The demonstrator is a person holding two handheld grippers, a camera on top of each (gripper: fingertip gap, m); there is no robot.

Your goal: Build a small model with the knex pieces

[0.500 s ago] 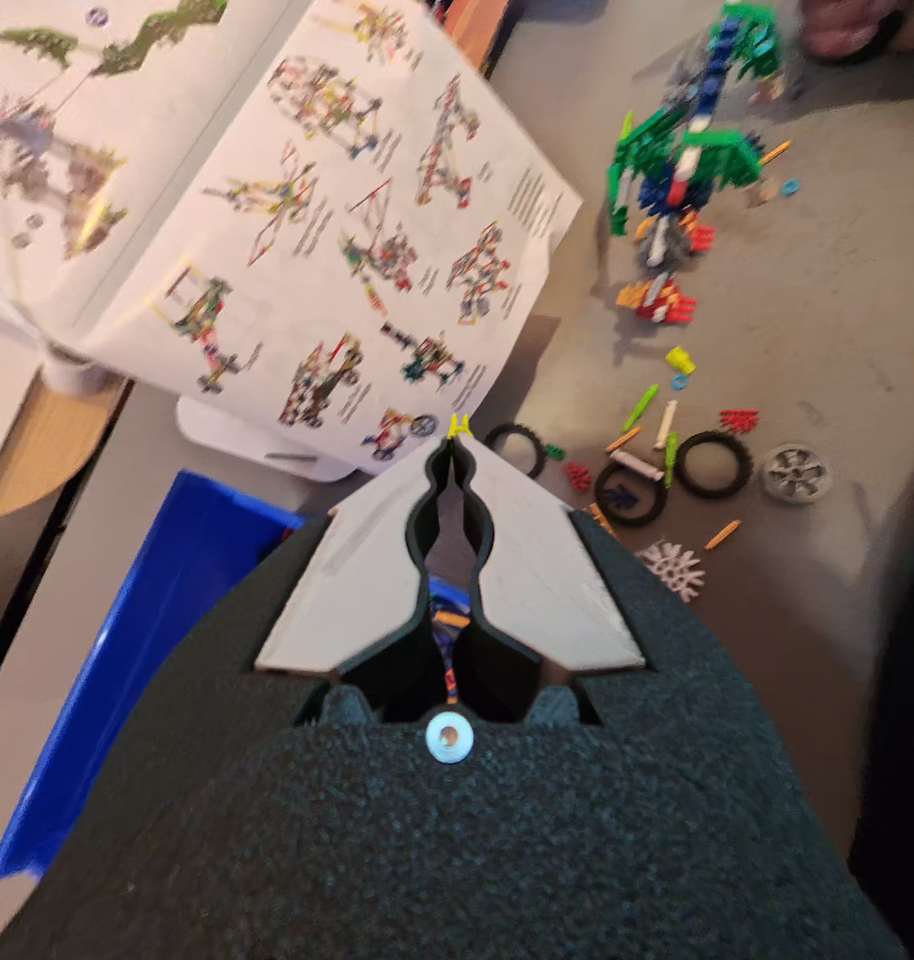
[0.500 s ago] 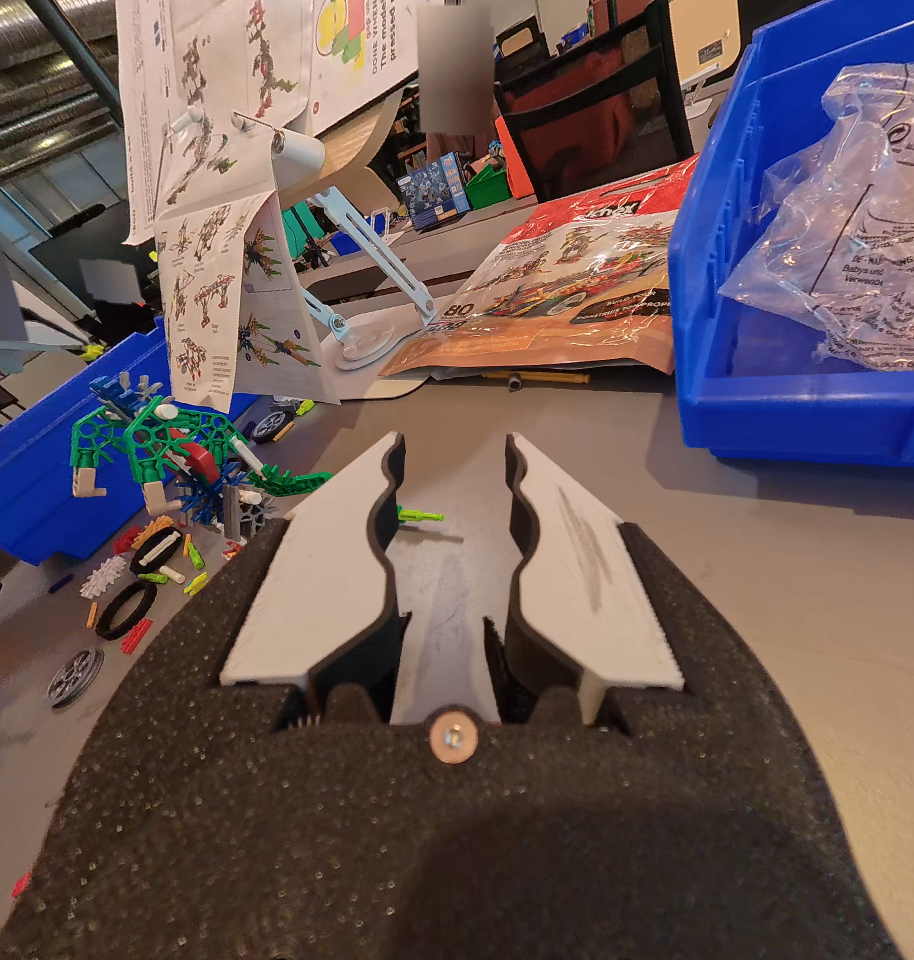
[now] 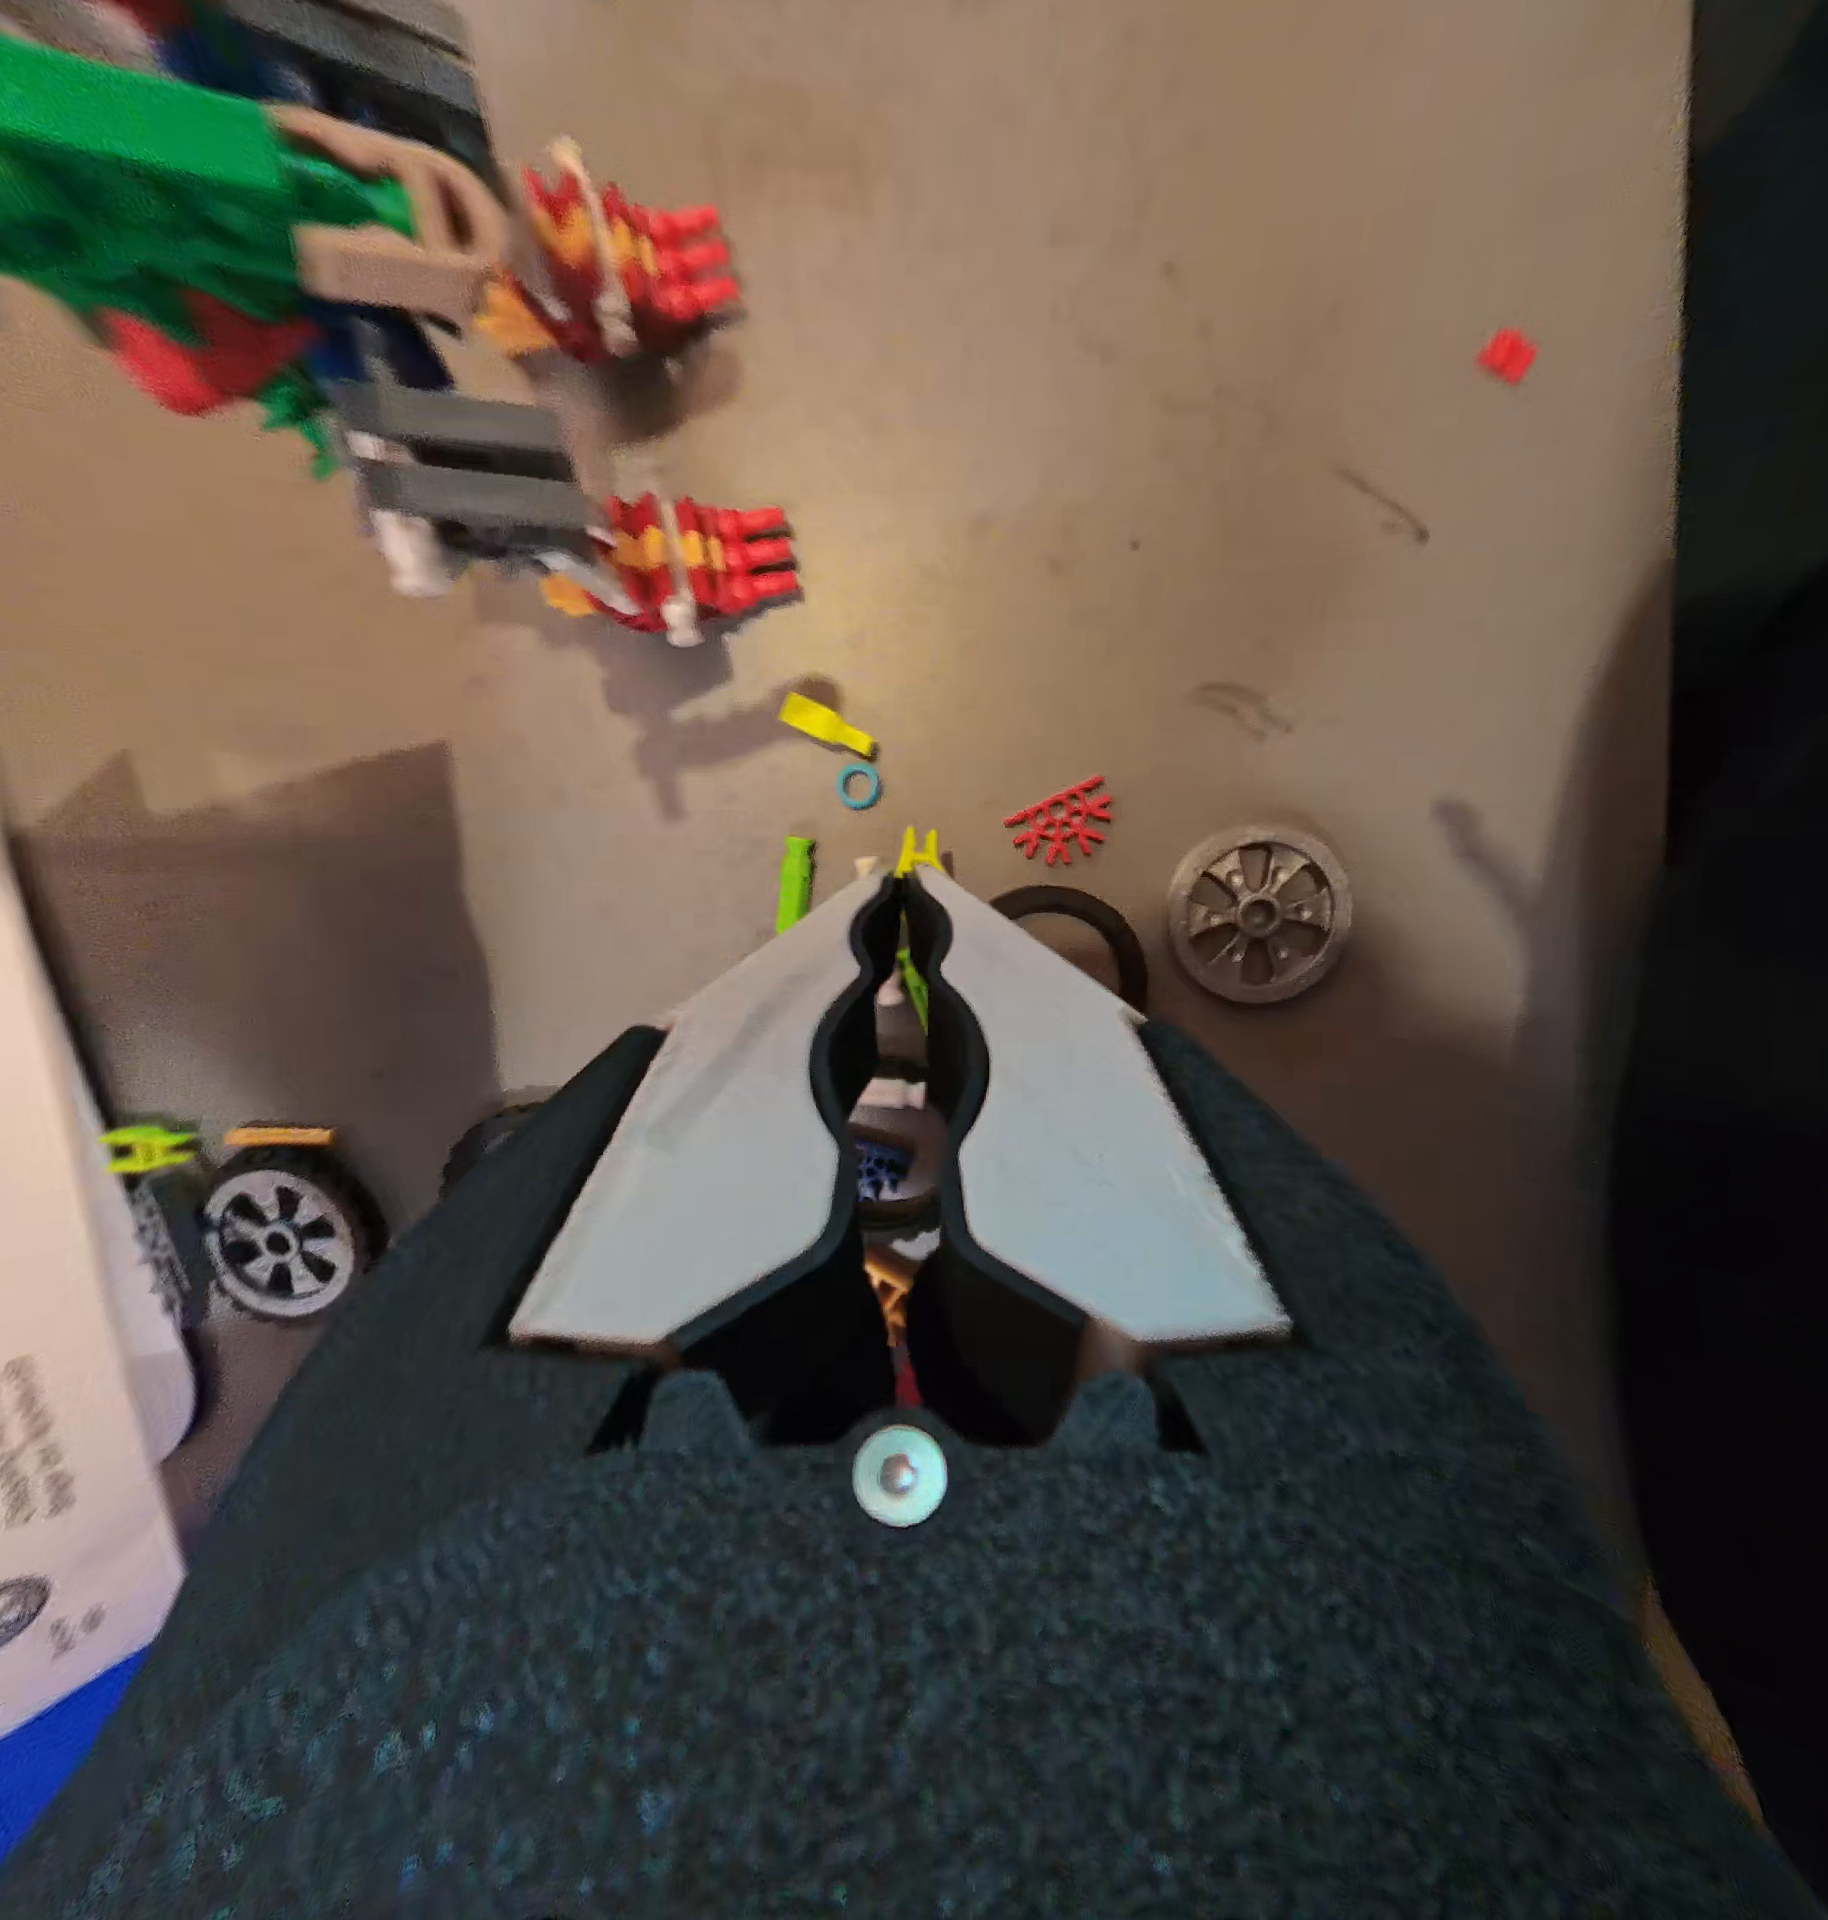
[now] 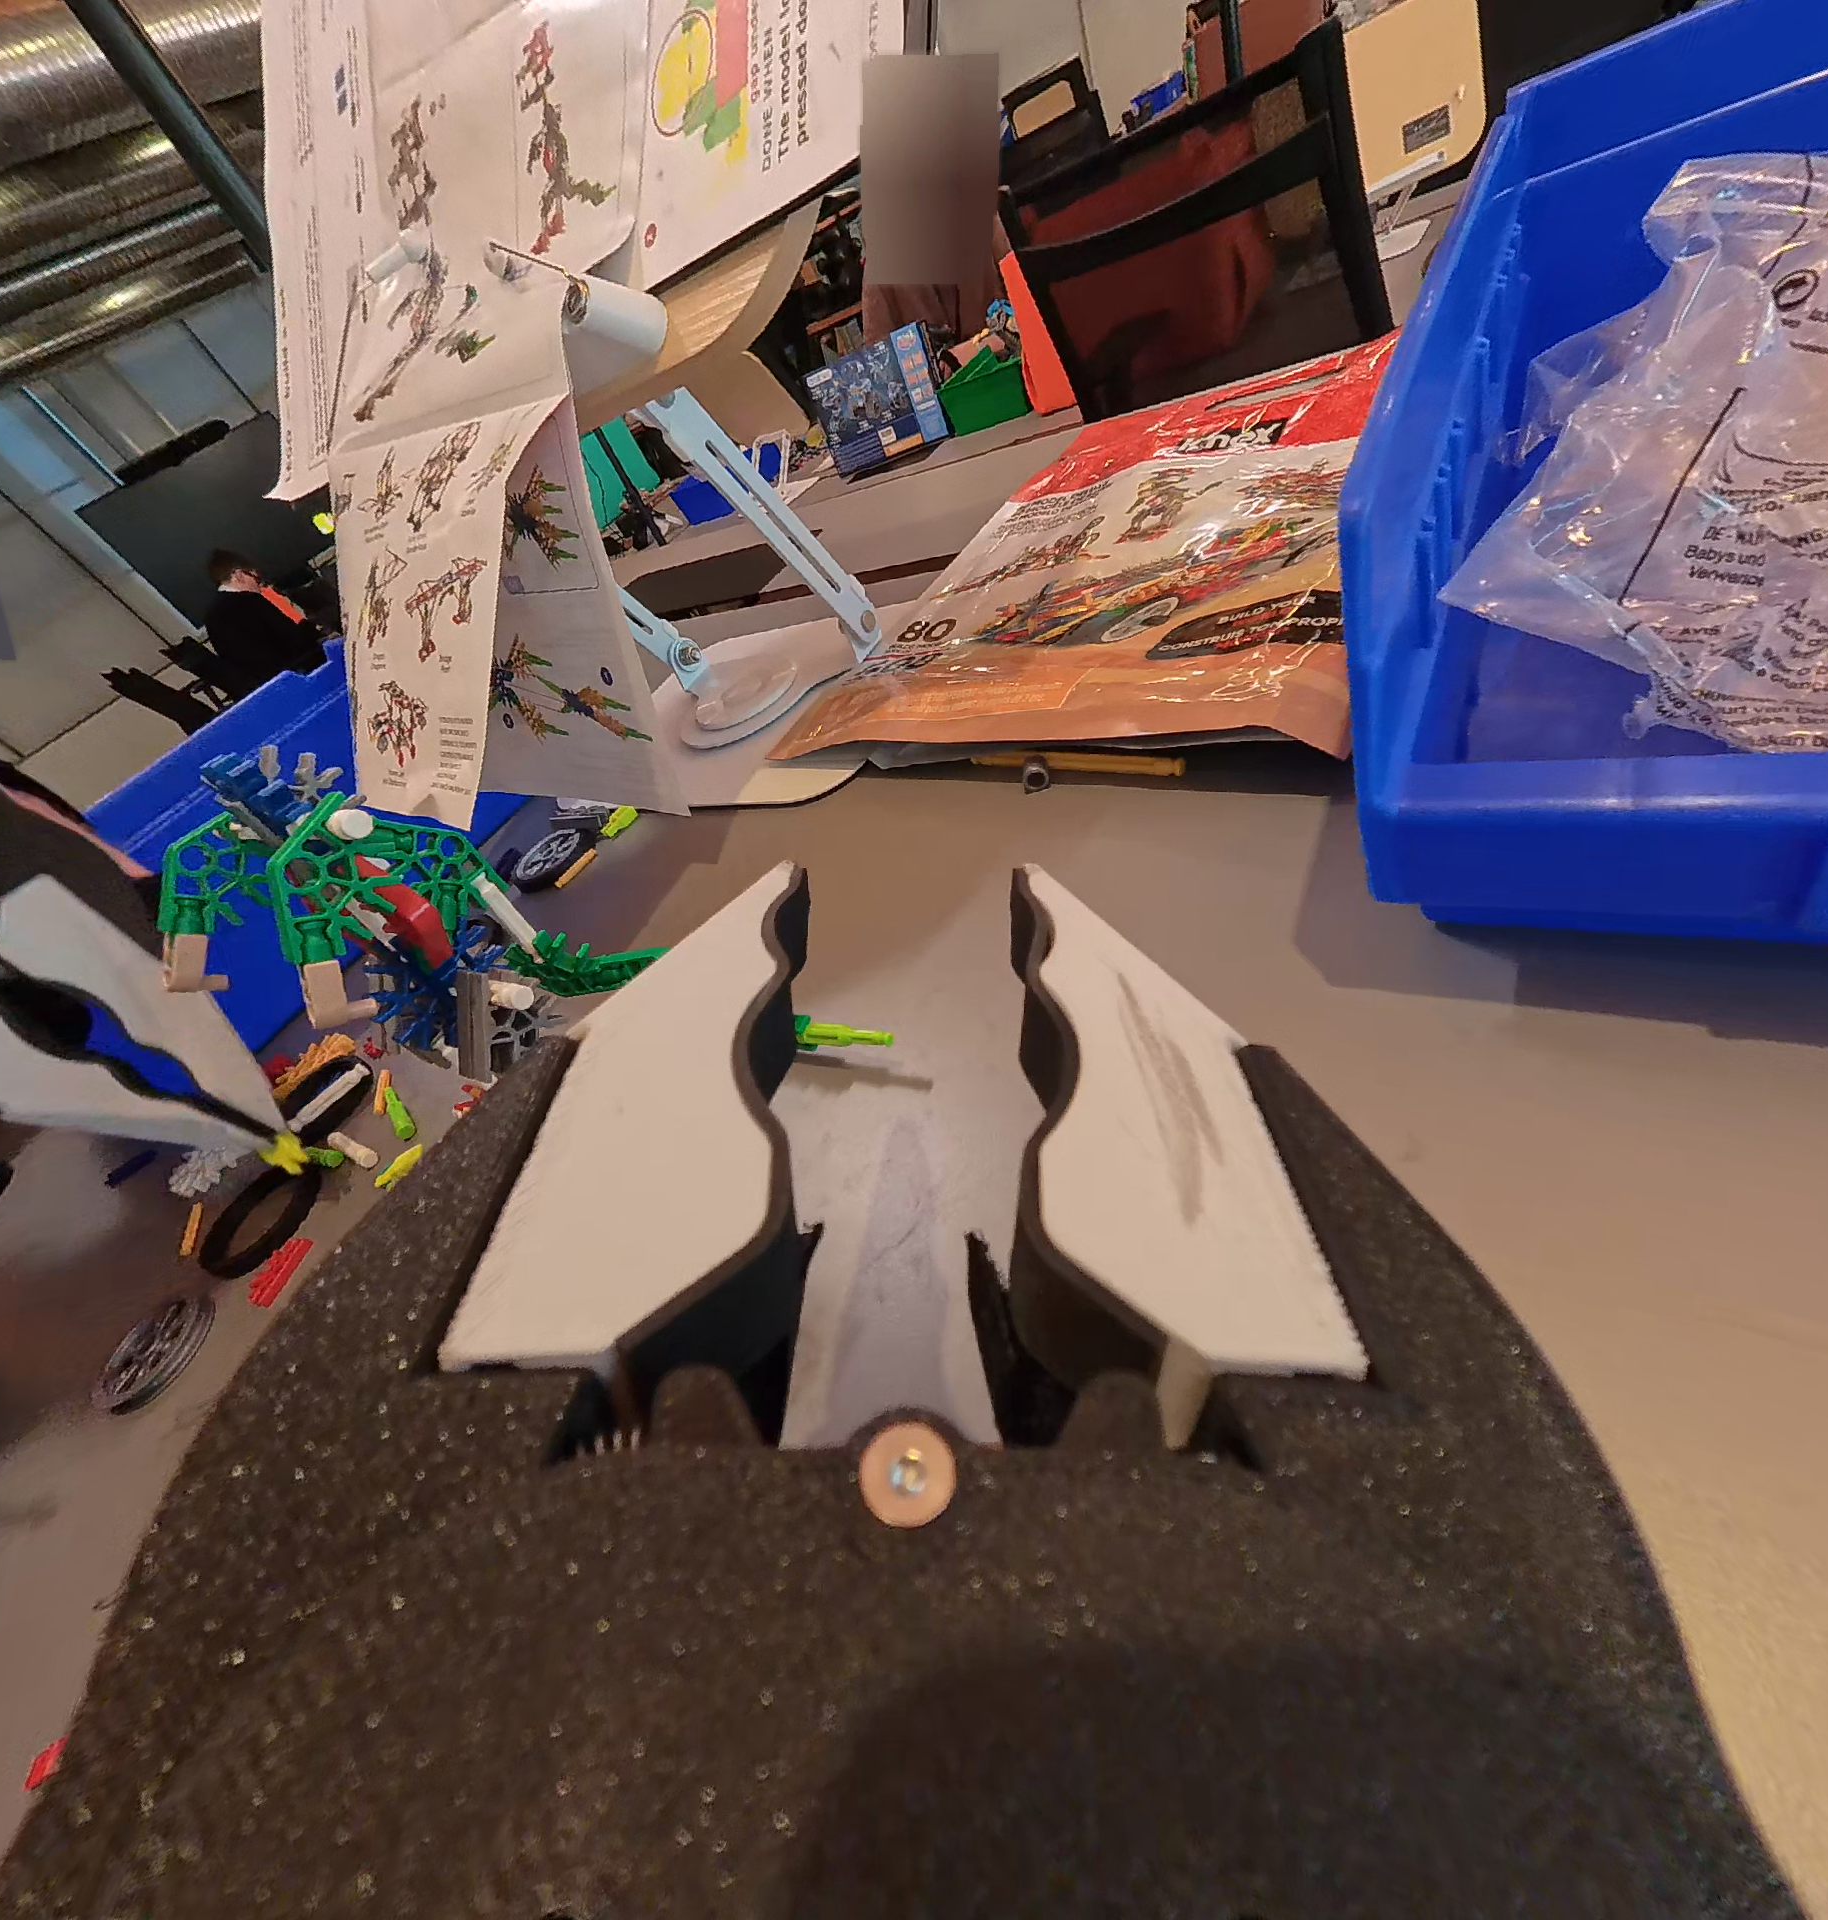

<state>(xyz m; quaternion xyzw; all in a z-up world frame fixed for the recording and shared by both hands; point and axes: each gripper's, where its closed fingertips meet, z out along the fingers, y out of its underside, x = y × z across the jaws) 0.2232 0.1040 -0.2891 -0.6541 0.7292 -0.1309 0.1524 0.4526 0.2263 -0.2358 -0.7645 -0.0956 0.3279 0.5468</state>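
My left gripper [image 3: 908, 881] is shut on a small yellow connector piece [image 3: 916, 852] that sticks out of its tips. It hovers low over loose parts on the grey table: a black tyre [image 3: 1086, 914], a grey wheel hub [image 3: 1259, 914], a red snowflake connector [image 3: 1062, 819], a green rod [image 3: 794, 881]. The green, red and blue toy model [image 3: 453, 343] stands ahead to the left. My right gripper [image 4: 910, 904] is open and empty above the table, with a green rod [image 4: 843, 1035] lying between its fingers. In the right wrist view the left gripper [image 4: 282, 1147] shows at the far left beside the model [image 4: 370, 935].
A small wheeled build [image 3: 255, 1226] stands at the left by a white instruction sheet [image 3: 27, 1299]. The right wrist view shows a blue bin [image 4: 1575, 852] holding clear plastic bags, a parts package [image 4: 1107, 634], a sheet on a white stand [image 4: 723, 717], another blue bin [image 4: 224, 748]. My hands' fingertips stand some 25 centimetres from each other. Between my left fingertips and the grey wheel hub [image 3: 1259, 914] there is roughly 7 centimetres. It turns up in the right wrist view [image 4: 145, 1352] as well.
My left gripper has moved forward and down toward the loose parts and the model, still holding the yellow piece. It now shows in the right wrist view. The right gripper has not moved.
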